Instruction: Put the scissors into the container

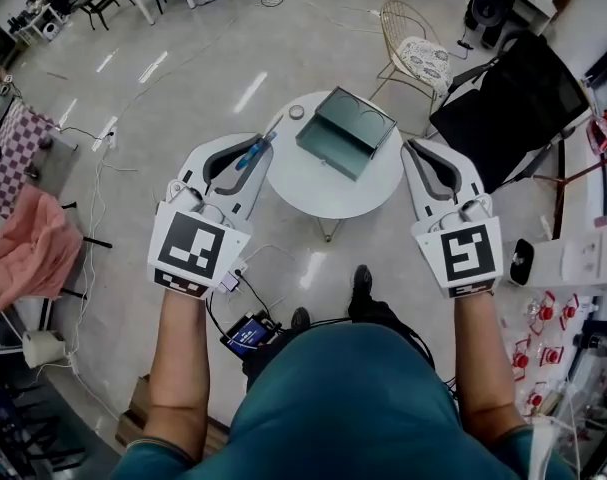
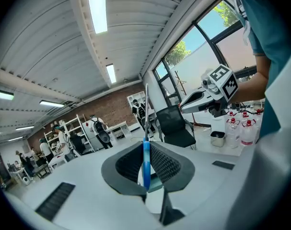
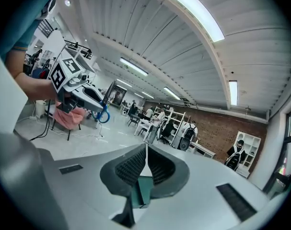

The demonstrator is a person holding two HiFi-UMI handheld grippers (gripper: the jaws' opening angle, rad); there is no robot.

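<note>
Left gripper (image 1: 266,143) is pinching the scissors (image 1: 251,154), partly hiding them; right gripper (image 1: 410,148) is pressing its jaws together; container (image 1: 345,133) is sitting empty.

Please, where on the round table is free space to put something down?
The near part of the table, between the container and the rim closest to the person, is bare. The far part is crowded: the container fills most of it, with a small round object at its left.
</note>
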